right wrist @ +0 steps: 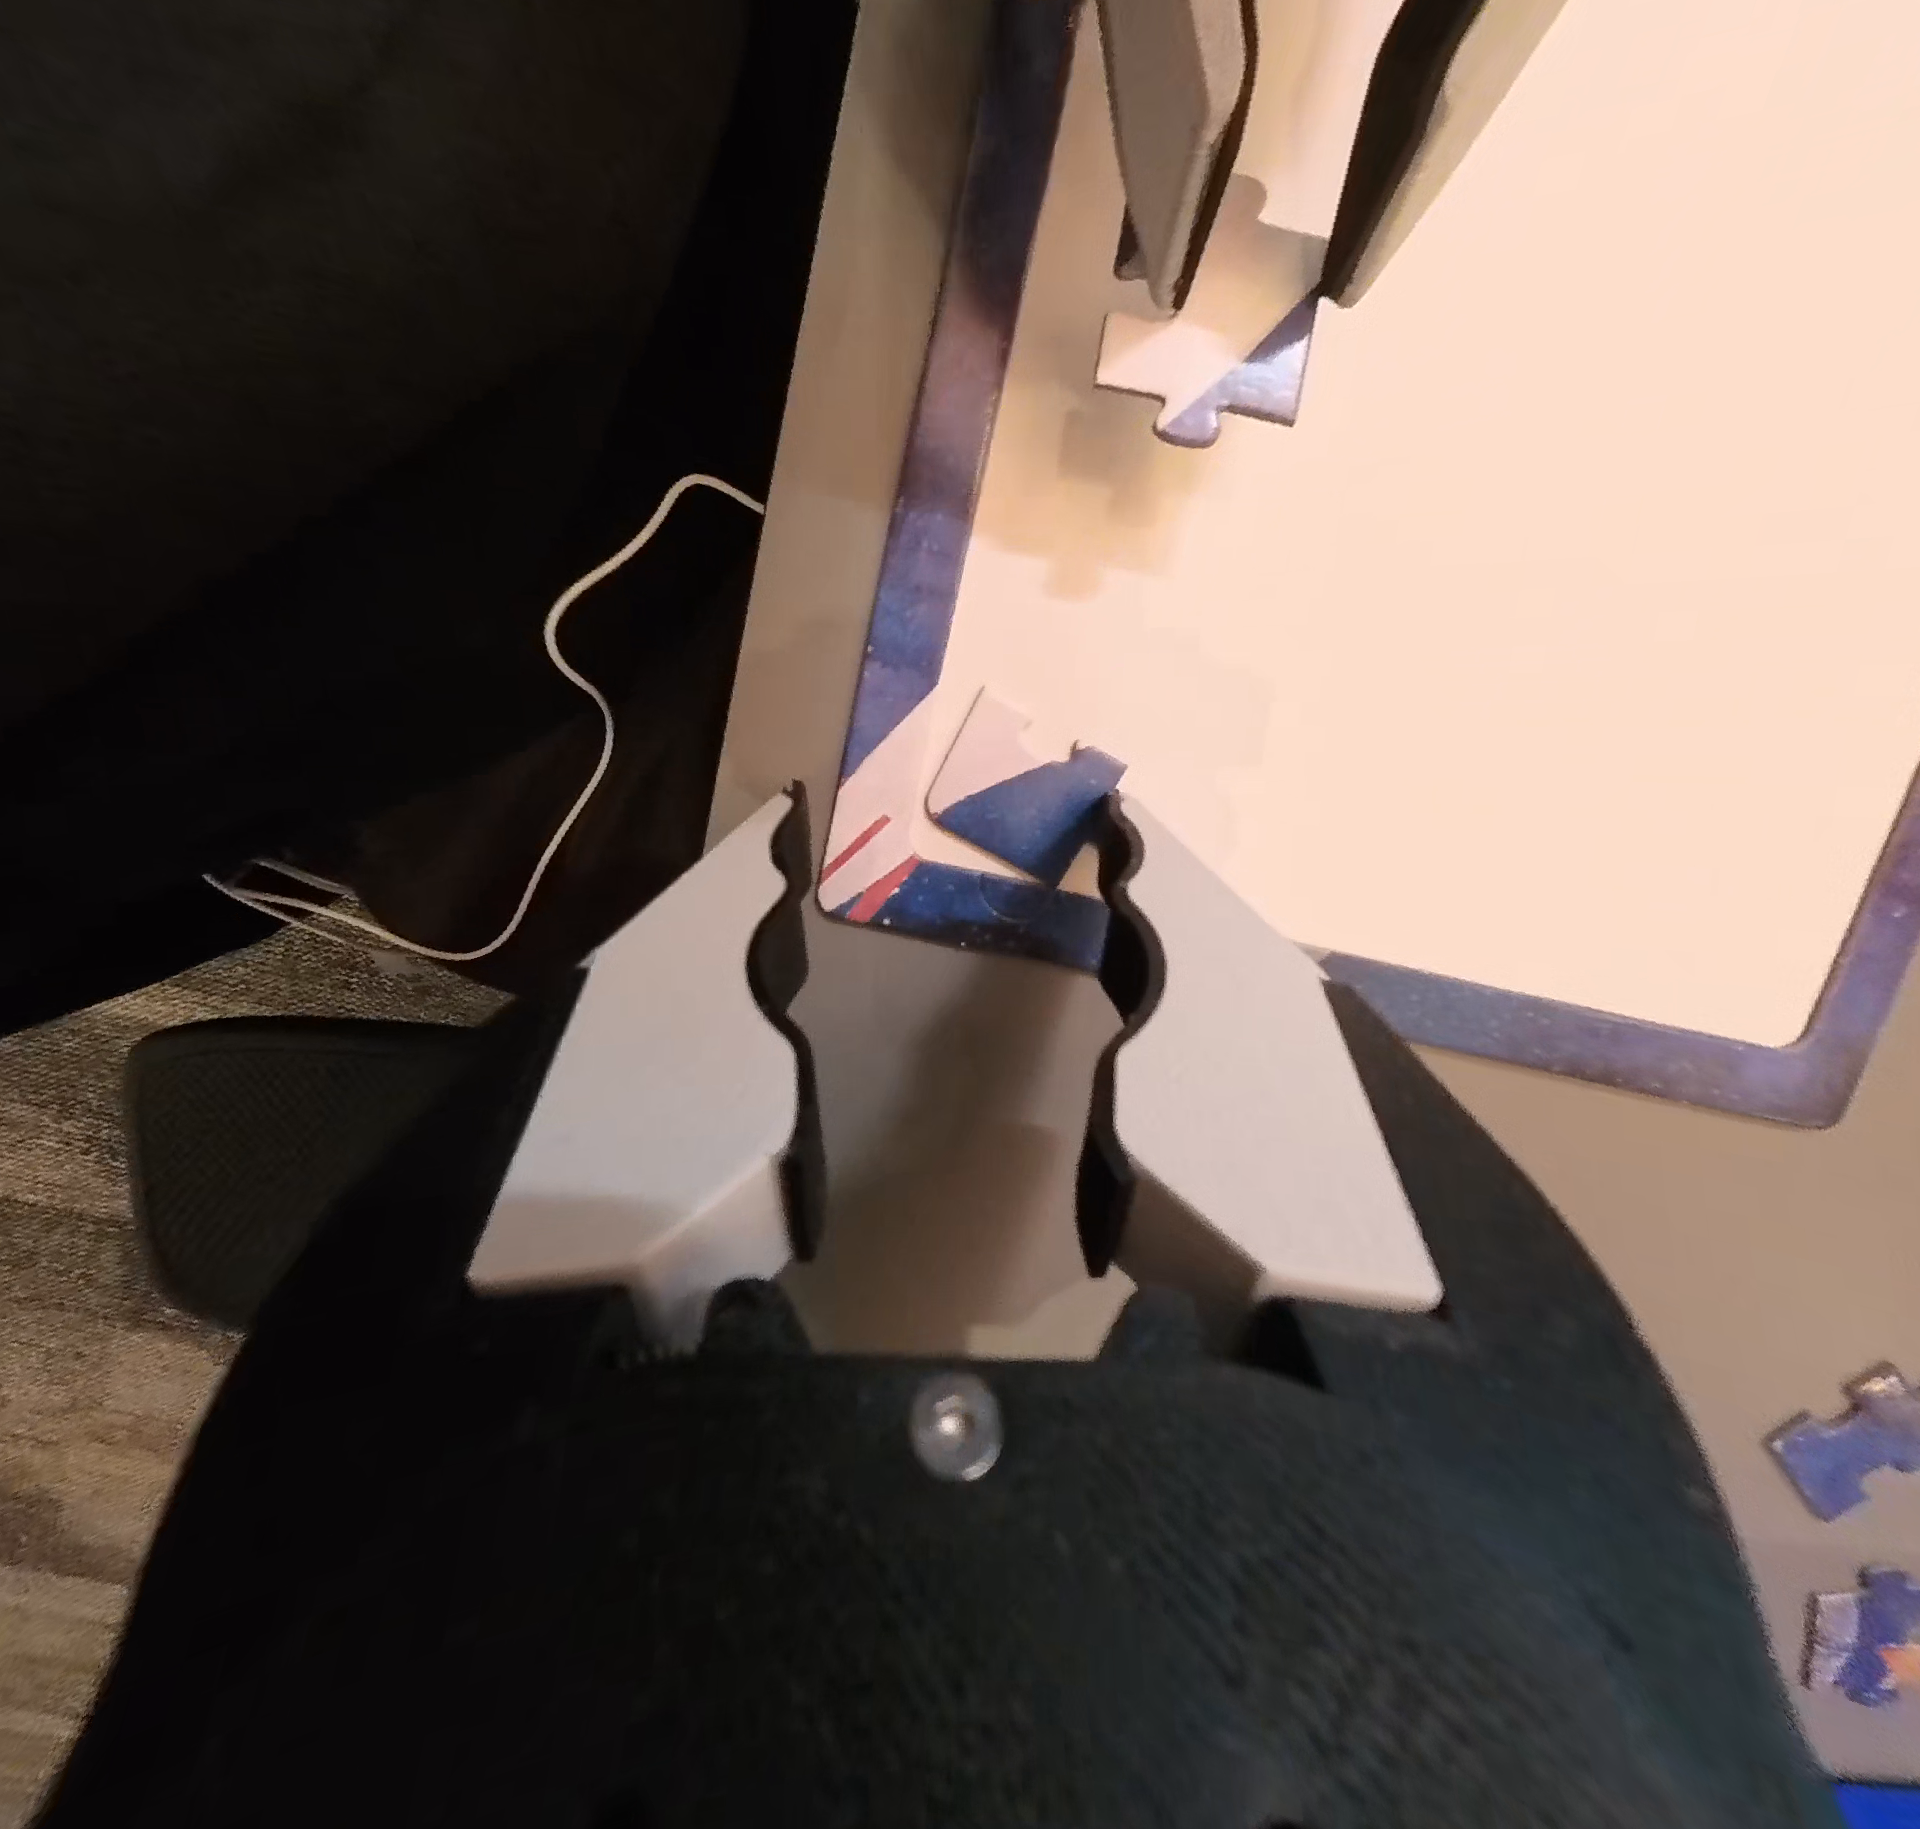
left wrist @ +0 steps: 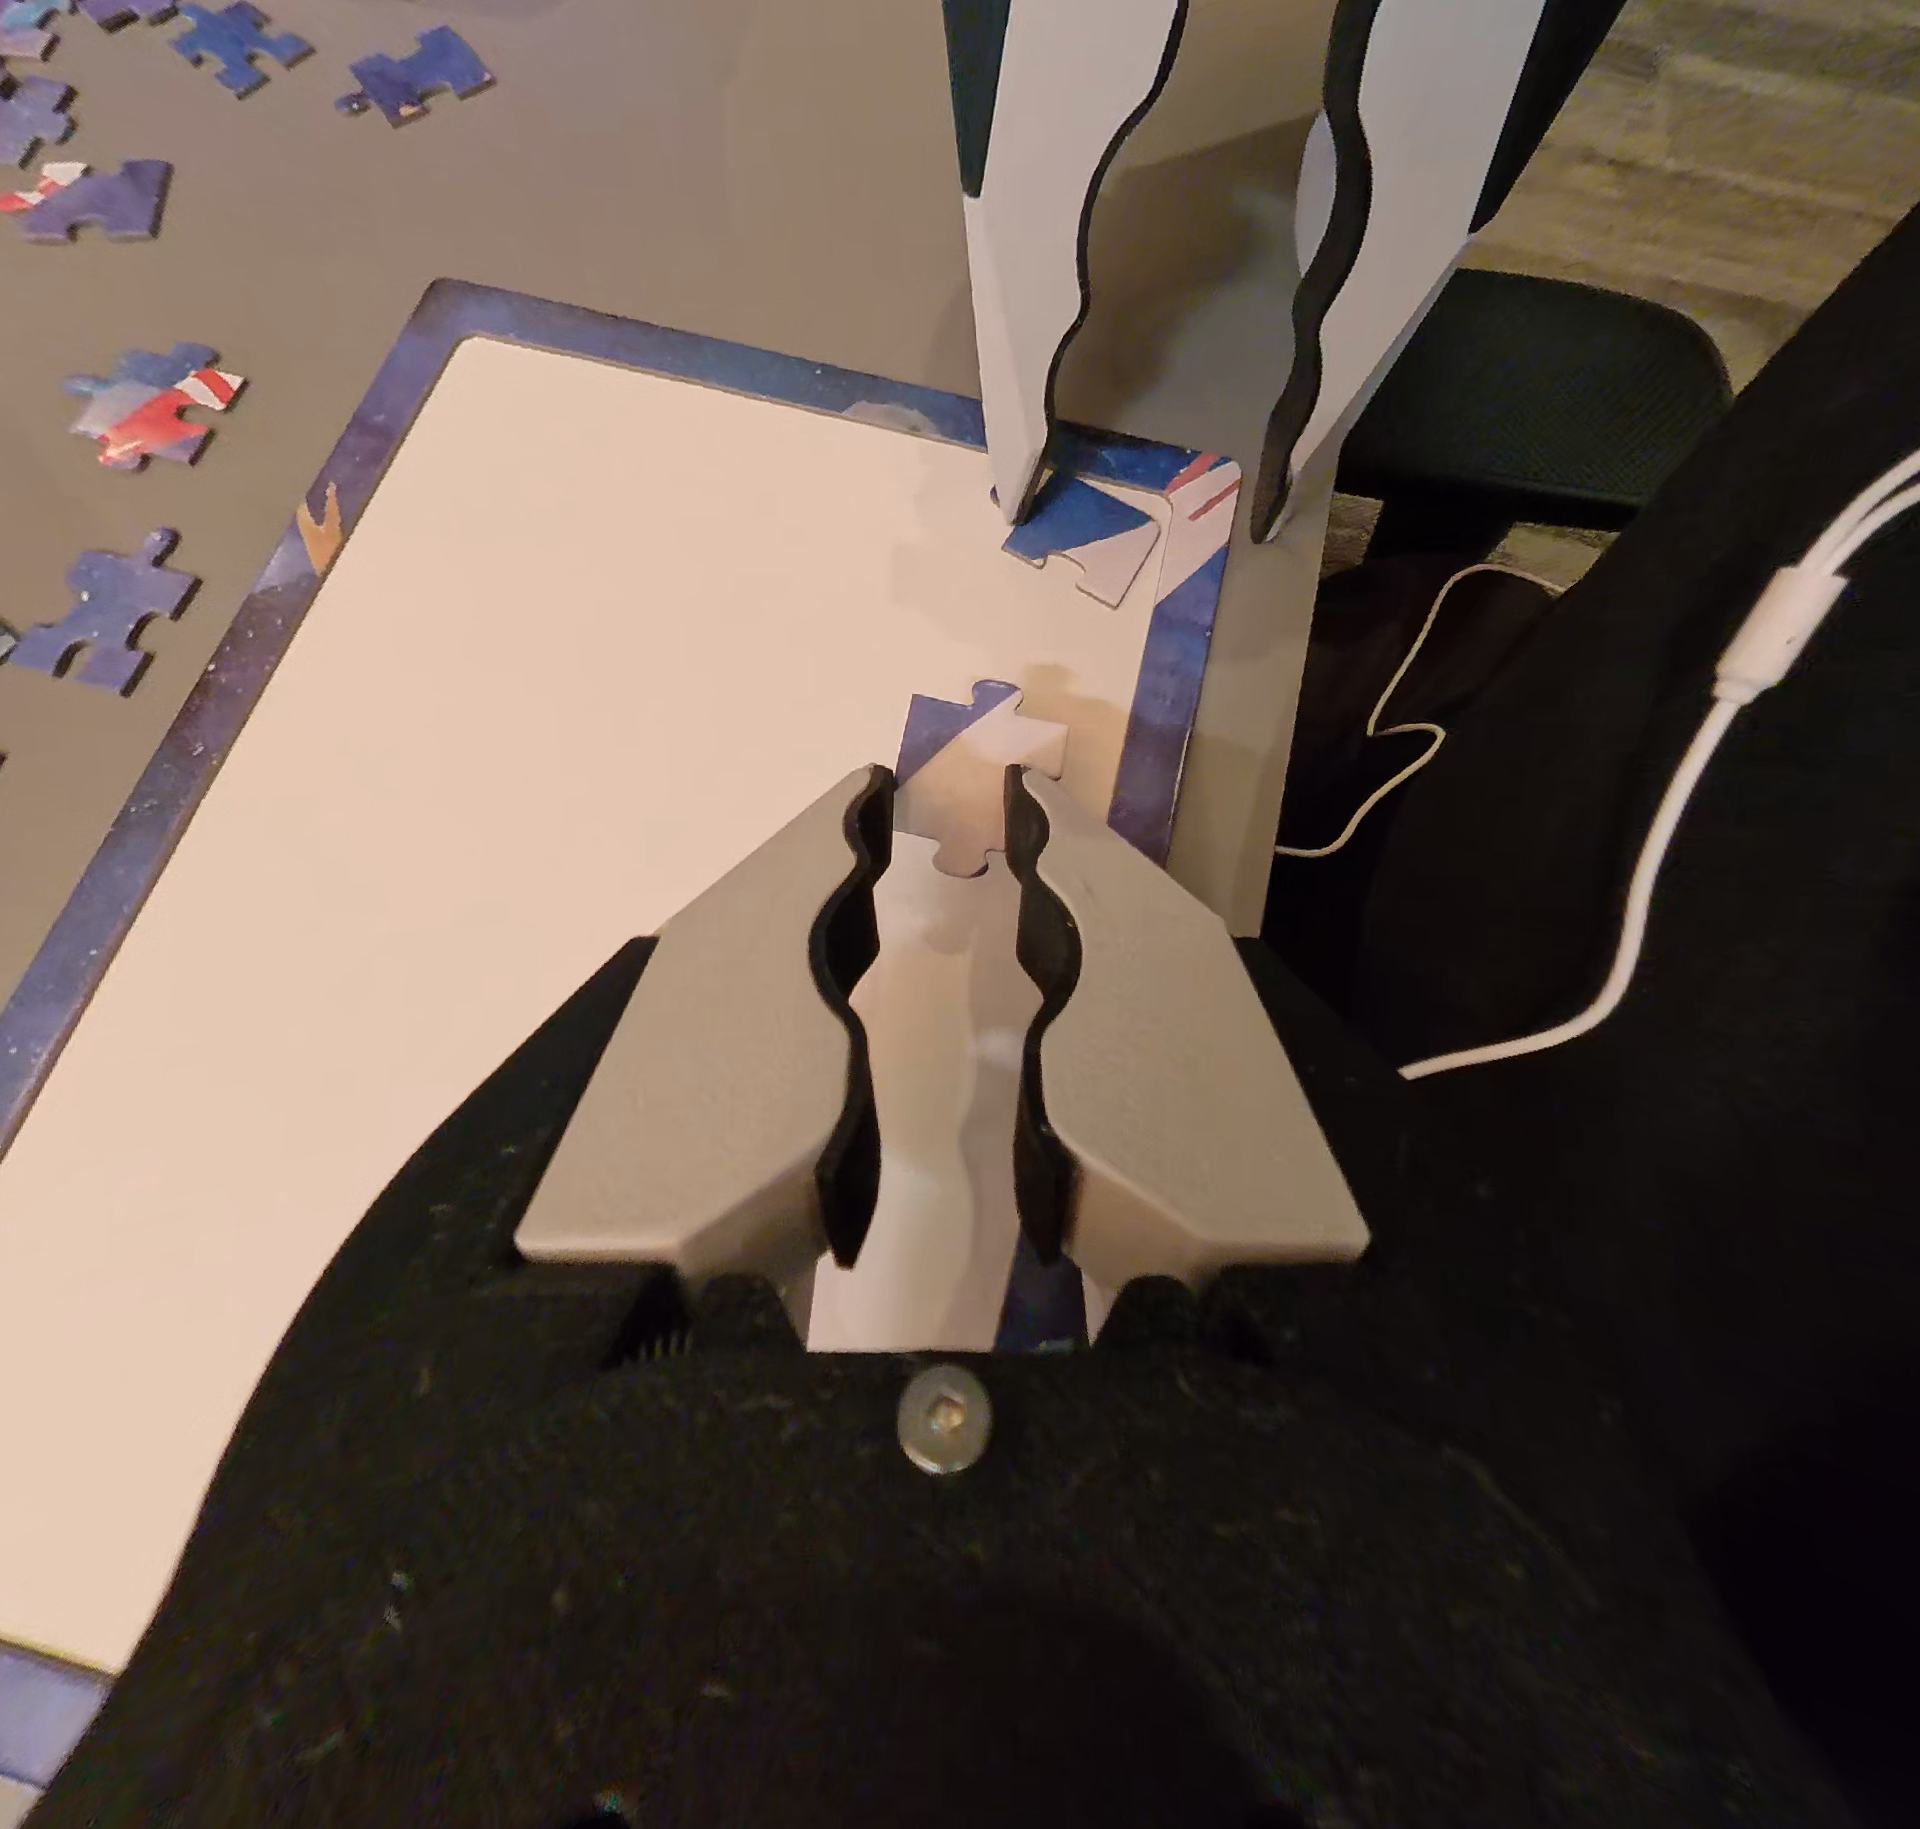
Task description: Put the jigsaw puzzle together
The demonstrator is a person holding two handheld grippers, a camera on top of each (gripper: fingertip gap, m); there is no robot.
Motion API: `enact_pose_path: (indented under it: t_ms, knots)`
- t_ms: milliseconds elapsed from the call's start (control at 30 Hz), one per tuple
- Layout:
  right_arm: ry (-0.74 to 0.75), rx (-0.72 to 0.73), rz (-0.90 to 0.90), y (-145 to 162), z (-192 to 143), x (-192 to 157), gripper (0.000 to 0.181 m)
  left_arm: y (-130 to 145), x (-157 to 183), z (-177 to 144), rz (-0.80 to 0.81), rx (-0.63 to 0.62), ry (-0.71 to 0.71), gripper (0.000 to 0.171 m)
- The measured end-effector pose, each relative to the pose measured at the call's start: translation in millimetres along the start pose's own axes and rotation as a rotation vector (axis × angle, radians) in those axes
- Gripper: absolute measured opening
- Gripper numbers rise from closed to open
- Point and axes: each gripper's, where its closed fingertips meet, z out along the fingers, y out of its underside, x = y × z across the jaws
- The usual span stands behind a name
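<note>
My left tongs [left wrist: 951,787] grip one blue-and-white puzzle piece [left wrist: 977,740] low-centre over the white tray [left wrist: 582,636]. My right tongs [right wrist: 956,823] stand released astride the corner piece [right wrist: 1013,803]. Two pieces in the tray; I count nine loose pieces [left wrist: 239,44] upper left on the table [left wrist: 727,169].

Your left gripper [left wrist: 951,787] holds a puzzle piece [left wrist: 971,751] between its fingertips, over the puzzle tray [left wrist: 156,803]. Ahead of it, in the tray's far corner, lies a corner piece [left wrist: 1091,538]. Your right gripper [left wrist: 1148,506] straddles that corner, one fingertip on the piece. Loose pieces [left wrist: 135,408] lie left of the tray on the table [left wrist: 675,169].
</note>
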Motion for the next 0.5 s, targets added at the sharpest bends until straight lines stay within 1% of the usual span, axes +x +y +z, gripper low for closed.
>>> enact_pose_path:
  t_ms: [100,233,267,367,500]
  knots:
    - [0.02,0.059,0.026,-6,-6,4,0.055,-1,0,0,0.003,0.003,-0.002,0.022]
    - [0.065,0.253,0.196,-25,-26,6,0.058,0,-5,0,0.004,0.0,-0.027,0.022]
    - [0.087,0.272,0.236,-25,-28,5,0.06,2,-9,0,0.008,-0.012,-0.051,0.022]
    - [0.194,0.274,0.344,-9,-24,4,0.062,14,-28,0,0.036,-0.082,-0.139,0.022]
    - [0.249,0.317,0.489,3,-12,-2,0.061,19,-34,4,0.01,-0.104,-0.139,0.022]
